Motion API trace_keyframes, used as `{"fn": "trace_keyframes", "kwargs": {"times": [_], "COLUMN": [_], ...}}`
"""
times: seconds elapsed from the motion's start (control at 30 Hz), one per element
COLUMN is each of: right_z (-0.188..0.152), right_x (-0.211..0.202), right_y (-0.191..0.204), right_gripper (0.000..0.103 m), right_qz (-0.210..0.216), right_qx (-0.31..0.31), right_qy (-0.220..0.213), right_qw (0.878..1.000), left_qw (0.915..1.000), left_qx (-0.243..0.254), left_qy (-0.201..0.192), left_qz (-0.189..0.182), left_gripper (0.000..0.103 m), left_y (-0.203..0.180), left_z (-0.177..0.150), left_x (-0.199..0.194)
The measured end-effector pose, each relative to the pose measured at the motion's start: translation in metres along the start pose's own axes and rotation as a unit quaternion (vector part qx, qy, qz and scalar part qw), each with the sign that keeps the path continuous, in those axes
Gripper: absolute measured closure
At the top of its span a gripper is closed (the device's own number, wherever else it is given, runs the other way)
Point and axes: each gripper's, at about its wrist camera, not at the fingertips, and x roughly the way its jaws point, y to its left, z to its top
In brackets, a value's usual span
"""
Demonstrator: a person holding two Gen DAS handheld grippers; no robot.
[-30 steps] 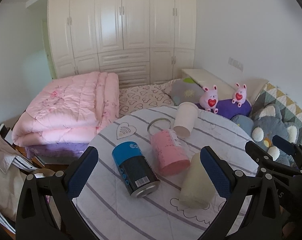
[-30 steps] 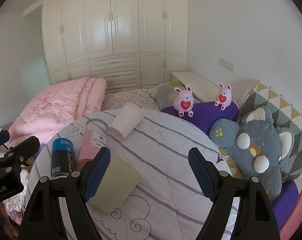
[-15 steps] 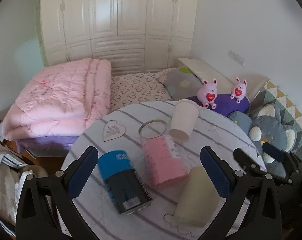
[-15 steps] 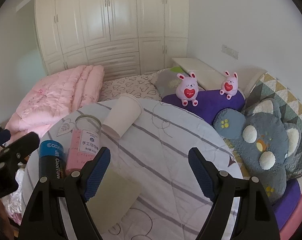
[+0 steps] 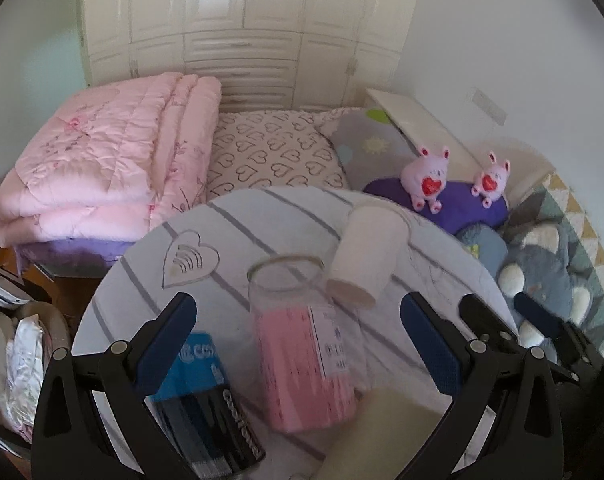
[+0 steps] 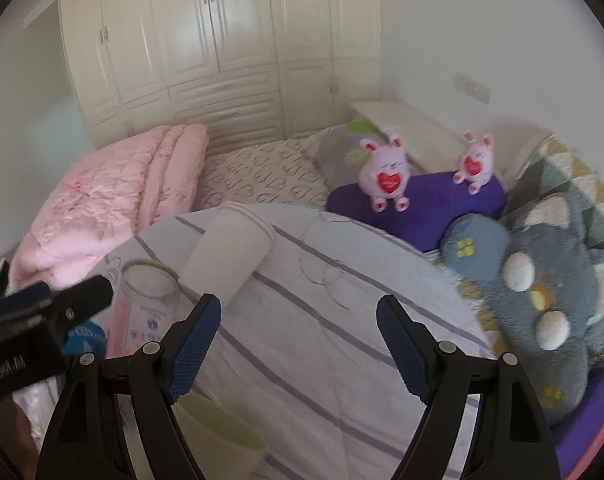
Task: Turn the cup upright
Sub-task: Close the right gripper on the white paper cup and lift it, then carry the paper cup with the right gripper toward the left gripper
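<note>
A white paper cup [image 5: 368,256] lies on its side on the round striped table [image 5: 262,220], its base toward me; it also shows in the right wrist view [image 6: 230,252]. A pale yellow cup [image 5: 382,432] lies on its side at the near edge, low in the right wrist view [image 6: 218,440]. My left gripper [image 5: 298,340] is open, its jaws on either side of a pink jar [image 5: 302,356]. My right gripper [image 6: 298,344] is open and empty over bare cloth, right of the white cup.
A blue and black can [image 5: 206,404] lies left of the pink jar. A folded pink quilt [image 5: 102,176] lies behind the table on the left. Two pink plush toys [image 6: 386,172] and a grey plush [image 6: 542,304] sit on the right.
Both grippers have moved forward over the table, so the jar and cups look nearer and lower in view. Both stay open. Nothing on the table has moved.
</note>
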Motion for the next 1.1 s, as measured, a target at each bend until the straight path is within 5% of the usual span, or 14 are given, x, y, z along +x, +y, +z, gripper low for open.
{"fn": "trace_keyframes", "kwargs": {"times": [0.2, 0.5, 0.83, 1.0, 1.1], "right_z": [0.024, 0.039, 0.037, 0.035, 0.035], "right_x": [0.05, 0.117, 0.161, 0.167, 0.168], "right_y": [0.005, 0.004, 0.008, 0.007, 0.001], "right_gripper": [0.021, 0.021, 0.022, 0.022, 0.036], "right_qz": [0.072, 0.096, 0.165, 0.185, 0.21], "right_qx": [0.041, 0.138, 0.207, 0.211, 0.223], "right_qy": [0.073, 0.159, 0.218, 0.223, 0.22], "right_qw": [0.994, 0.973, 0.94, 0.934, 0.926], "left_qw": [0.999, 0.9975, 0.9977, 0.9981, 0.9983], "left_qx": [-0.007, 0.018, 0.019, 0.017, 0.012], "left_qy": [-0.008, 0.014, 0.032, 0.032, 0.031], "left_qz": [0.044, 0.066, 0.056, 0.051, 0.047], "left_gripper": [0.0, 0.0, 0.0, 0.0, 0.0], "left_y": [0.017, 0.03, 0.04, 0.042, 0.044], "left_z": [0.021, 0.053, 0.055, 0.054, 0.053], "left_x": [0.011, 0.057, 0.081, 0.08, 0.079]}}
